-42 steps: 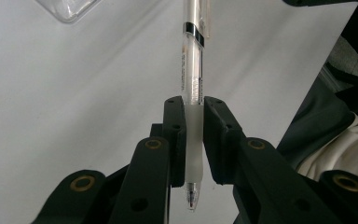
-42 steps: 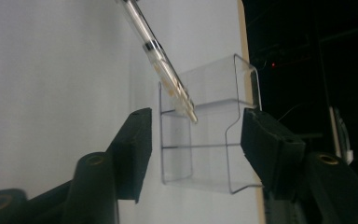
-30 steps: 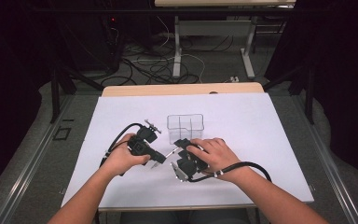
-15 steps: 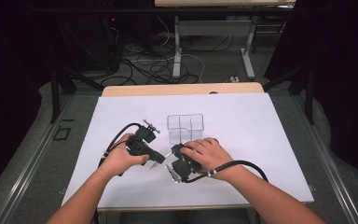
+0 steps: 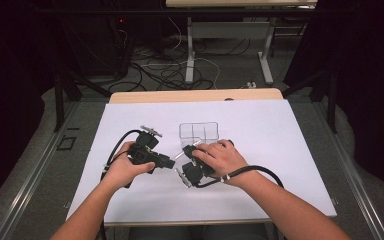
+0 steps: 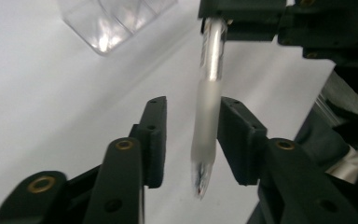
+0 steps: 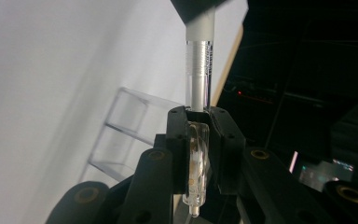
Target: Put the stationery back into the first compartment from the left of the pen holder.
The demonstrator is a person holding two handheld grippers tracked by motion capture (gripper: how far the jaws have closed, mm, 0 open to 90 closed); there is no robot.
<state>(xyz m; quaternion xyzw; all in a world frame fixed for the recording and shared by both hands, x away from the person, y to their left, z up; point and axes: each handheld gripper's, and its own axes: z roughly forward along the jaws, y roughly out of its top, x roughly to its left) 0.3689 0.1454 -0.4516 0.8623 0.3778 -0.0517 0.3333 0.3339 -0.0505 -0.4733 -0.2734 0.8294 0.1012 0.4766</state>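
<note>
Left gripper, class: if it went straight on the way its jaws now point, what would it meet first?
Probably the right gripper, which is shut on the far end of the clear pen. The pen already lies between the left gripper's jaws, which have just been opening. Depth is hard to judge.

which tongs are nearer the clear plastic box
Right. The right tongs sit just below the clear box, near its front wall, shut on a pen. The left tongs sit farther toward the left, their jaws around the pen's tip without pressing.
</note>
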